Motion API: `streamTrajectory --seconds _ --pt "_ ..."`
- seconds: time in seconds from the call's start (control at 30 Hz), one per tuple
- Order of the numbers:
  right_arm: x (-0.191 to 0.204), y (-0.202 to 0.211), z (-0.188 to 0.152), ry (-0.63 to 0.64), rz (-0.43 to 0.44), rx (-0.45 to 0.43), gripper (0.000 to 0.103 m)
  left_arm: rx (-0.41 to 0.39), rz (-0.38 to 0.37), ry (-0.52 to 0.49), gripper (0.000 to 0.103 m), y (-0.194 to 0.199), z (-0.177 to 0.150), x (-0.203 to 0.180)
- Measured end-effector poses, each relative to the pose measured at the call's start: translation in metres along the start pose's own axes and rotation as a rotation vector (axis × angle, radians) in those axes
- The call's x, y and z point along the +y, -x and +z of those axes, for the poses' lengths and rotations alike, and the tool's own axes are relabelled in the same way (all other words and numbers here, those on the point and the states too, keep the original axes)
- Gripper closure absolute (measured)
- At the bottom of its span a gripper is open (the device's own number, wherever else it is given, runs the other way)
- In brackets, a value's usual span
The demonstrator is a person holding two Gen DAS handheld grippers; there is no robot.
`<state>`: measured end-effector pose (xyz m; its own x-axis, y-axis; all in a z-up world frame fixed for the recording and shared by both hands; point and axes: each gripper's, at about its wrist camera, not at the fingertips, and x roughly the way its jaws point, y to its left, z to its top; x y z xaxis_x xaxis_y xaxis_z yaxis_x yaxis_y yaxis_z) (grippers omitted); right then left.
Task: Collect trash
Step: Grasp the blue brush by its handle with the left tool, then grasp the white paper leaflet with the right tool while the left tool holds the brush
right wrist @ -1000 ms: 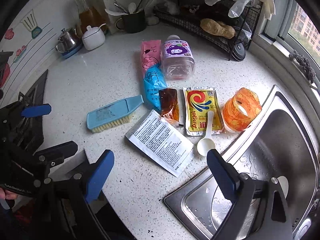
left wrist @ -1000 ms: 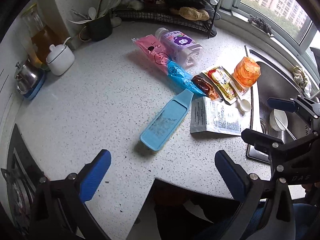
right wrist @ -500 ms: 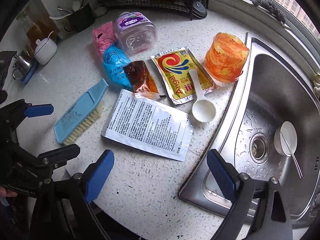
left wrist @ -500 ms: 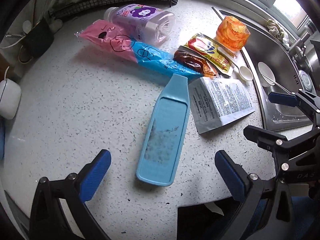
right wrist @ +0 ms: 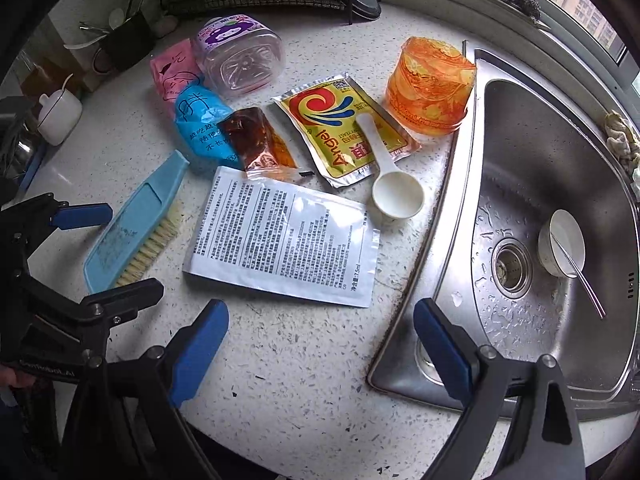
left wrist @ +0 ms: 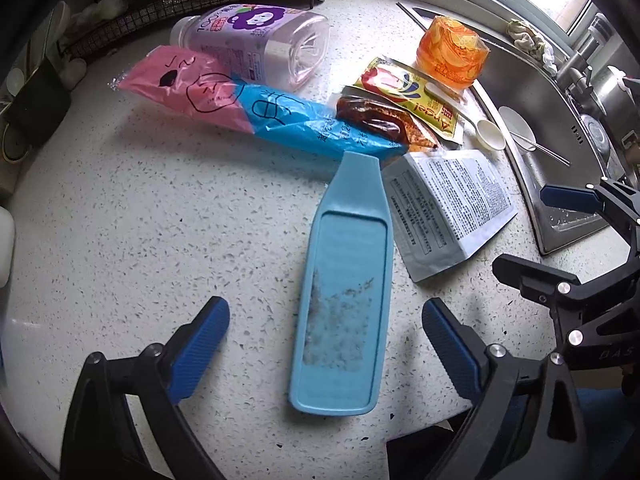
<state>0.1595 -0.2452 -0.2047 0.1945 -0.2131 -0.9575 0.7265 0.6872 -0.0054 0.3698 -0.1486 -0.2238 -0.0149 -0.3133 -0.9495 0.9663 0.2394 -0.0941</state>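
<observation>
On the speckled table (right wrist: 304, 364), the left hand-held gripper (left wrist: 324, 344) straddles the blue brush (left wrist: 344, 300), its jaws closing but not touching it. Farther right lie a pink-and-blue wrapper (right wrist: 188, 100), a bottle (right wrist: 240, 56) marked "100", a white printed sachet (right wrist: 284, 240), a yellow "Angel" packet (right wrist: 340, 128), then the sink (right wrist: 520, 128). The right hand-held gripper (right wrist: 320, 344) stands spread, empty, near the sachet.

So the brush (right wrist: 136, 224) lies left of the printed sachet (right wrist: 284, 240) on the counter (right wrist: 304, 364). Behind the sachet sit a sauce packet (right wrist: 256, 144) and the Angel pouch (right wrist: 340, 128), with a scoop (right wrist: 394, 196) resting partly on the pouch. Sink (right wrist: 520, 152) is off right, with a small bowl (right wrist: 560, 244) inside it.
</observation>
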Motion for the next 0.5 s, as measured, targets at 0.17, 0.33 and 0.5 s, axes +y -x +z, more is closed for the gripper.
streamTrajectory --seconds 0.17,0.33,0.5 --pt "0.002 0.000 -0.001 0.003 -0.008 0.002 0.009 -0.021 -0.015 -0.020 0.036 0.008 -0.002 -0.005" --pt "0.007 0.003 -0.002 0.051 -0.008 -0.002 0.009 -0.038 -0.011 0.026 0.067 0.013 -0.007 -0.008" --pt "0.014 0.003 -0.001 0.110 0.007 -0.004 0.009 -0.048 -0.015 0.120 0.067 0.019 -0.021 -0.006"
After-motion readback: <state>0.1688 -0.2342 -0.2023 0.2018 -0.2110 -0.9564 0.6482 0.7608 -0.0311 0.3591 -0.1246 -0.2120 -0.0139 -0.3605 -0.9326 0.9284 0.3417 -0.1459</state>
